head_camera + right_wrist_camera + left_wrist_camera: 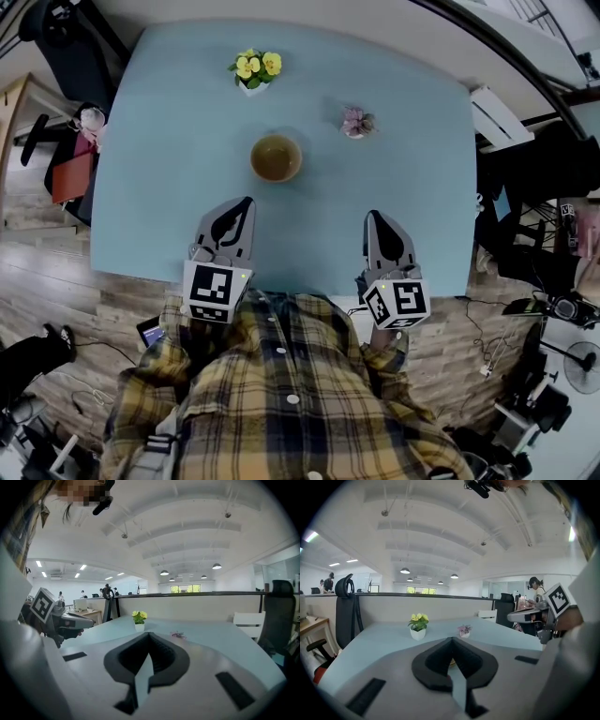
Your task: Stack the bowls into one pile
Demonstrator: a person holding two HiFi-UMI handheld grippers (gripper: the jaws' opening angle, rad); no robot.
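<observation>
The worktop (169, 187) is coloured pale blue, the bowl (276, 157) olive-brown; the flowers (256, 64) are coloured yellow, the shirt (281, 394) checked yellow and navy.

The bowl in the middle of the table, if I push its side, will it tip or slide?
The bowl sits upright and looks wide and low, so it would probably slide rather than tip. The table looks smooth, so even a light push may move it. It looks rigid, likely keeping its shape.

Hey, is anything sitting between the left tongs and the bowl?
Nothing visible. Only bare table separates the left tongs and the bowl; the yellow flowers and pink flowers stand farther back.
</observation>
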